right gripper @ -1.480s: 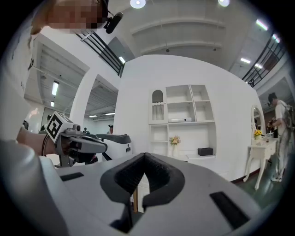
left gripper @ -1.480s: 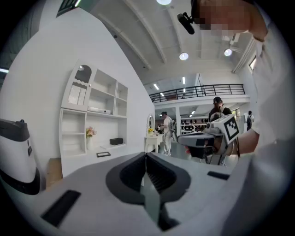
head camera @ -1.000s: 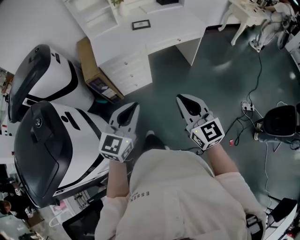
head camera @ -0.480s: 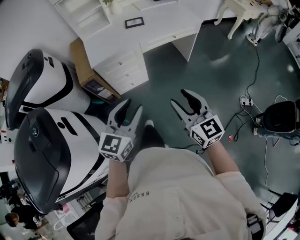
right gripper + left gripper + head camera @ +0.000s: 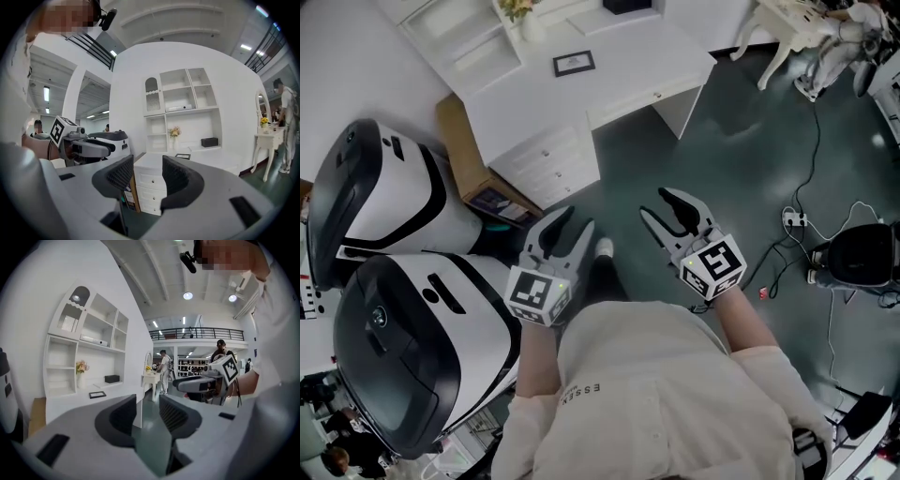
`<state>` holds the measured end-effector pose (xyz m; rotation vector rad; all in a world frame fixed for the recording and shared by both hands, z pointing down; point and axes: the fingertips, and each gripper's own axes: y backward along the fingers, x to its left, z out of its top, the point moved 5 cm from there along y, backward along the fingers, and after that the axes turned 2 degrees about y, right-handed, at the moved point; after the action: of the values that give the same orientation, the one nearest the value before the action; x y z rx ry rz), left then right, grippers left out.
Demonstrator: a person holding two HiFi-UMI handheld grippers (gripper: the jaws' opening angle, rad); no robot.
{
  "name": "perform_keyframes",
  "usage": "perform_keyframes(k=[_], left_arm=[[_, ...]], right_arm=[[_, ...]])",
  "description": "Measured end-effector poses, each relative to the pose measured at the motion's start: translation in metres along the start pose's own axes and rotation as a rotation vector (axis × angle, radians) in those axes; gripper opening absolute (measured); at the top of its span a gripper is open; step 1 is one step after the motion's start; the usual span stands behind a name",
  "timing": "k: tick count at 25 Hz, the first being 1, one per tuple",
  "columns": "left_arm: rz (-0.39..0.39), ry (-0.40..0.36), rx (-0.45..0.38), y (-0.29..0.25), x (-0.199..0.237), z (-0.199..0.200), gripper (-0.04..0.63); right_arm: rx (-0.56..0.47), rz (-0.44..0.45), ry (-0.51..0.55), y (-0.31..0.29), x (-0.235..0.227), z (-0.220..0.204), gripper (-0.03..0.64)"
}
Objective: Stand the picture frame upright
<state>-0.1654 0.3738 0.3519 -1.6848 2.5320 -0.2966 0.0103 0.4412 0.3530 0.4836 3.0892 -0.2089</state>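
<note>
The picture frame point(image 5: 574, 63) is small, black-edged and lies flat on the white desk point(image 5: 628, 56), far ahead of both grippers. It also shows as a dark flat rectangle in the left gripper view point(image 5: 97, 394) and the right gripper view point(image 5: 183, 156). My left gripper point(image 5: 570, 228) hangs open over the dark floor with nothing between its jaws point(image 5: 147, 411). My right gripper point(image 5: 667, 208) is beside it, also open and empty point(image 5: 146, 176). Both are held at waist height and point toward the desk.
Two large white-and-black pods point(image 5: 403, 328) stand at the left. A cardboard box point(image 5: 469, 155) leans by the desk drawers point(image 5: 548, 159). A vase of flowers point(image 5: 516, 11) and a black box point(image 5: 111, 378) sit on the shelf unit. Cables and a power strip point(image 5: 795, 217) lie on the floor at right.
Both grippers' jaws have gone from shut to open. The desk with the frame sits slightly lower in the head view than before.
</note>
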Motion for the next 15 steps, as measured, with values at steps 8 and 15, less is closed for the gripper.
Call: perform_keyframes(k=[8, 15], left_arm=[[-0.009, 0.028, -0.038, -0.057, 0.116, 0.034, 0.147], [-0.036, 0.014, -0.052, -0.106, 0.210, 0.052, 0.148]], right_arm=[[0.011, -0.054, -0.018, -0.108, -0.060, 0.035, 0.199], [0.020, -0.081, -0.021, -0.199, -0.102, 0.050, 0.199]])
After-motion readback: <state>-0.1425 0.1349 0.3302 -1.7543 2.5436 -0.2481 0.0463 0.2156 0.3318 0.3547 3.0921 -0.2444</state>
